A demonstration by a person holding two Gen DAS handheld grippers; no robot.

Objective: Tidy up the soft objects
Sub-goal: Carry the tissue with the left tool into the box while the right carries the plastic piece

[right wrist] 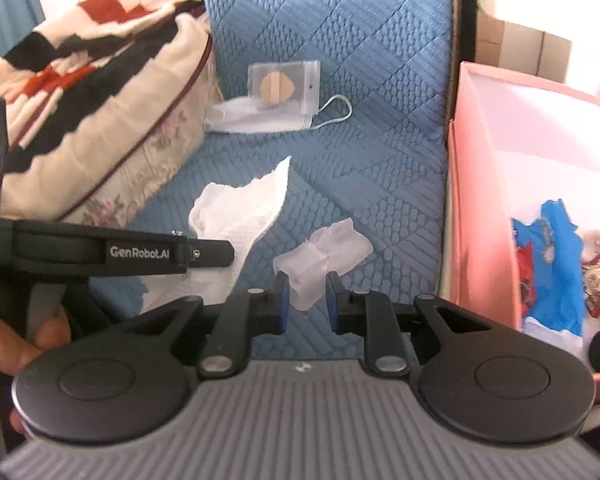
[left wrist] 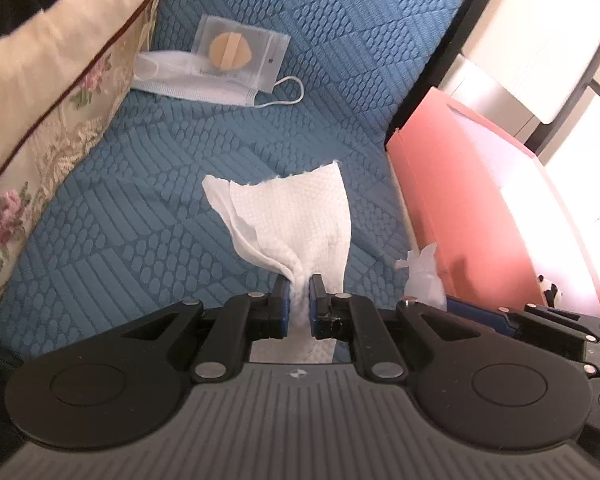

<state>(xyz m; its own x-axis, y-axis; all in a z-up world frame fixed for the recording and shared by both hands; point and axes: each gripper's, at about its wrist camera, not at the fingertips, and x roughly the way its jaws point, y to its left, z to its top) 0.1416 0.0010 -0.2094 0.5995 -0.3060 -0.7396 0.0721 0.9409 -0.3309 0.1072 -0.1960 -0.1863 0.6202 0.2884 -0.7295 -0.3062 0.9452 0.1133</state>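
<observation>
Left hand-held gripper (left wrist: 299,284) clenched on white paper towel (left wrist: 296,216); right hand-held gripper (right wrist: 307,280) clenched on translucent wrapper (right wrist: 320,256), lower end hidden. Pink box (right wrist: 476,208) cut off.

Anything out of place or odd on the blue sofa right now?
Yes. A face mask lies loose by the cushion, with a small clear packet resting on top of it, neither in the pink box. The left claw pinches a crumpled paper towel; the right claw grips a clear plastic scrap.
</observation>
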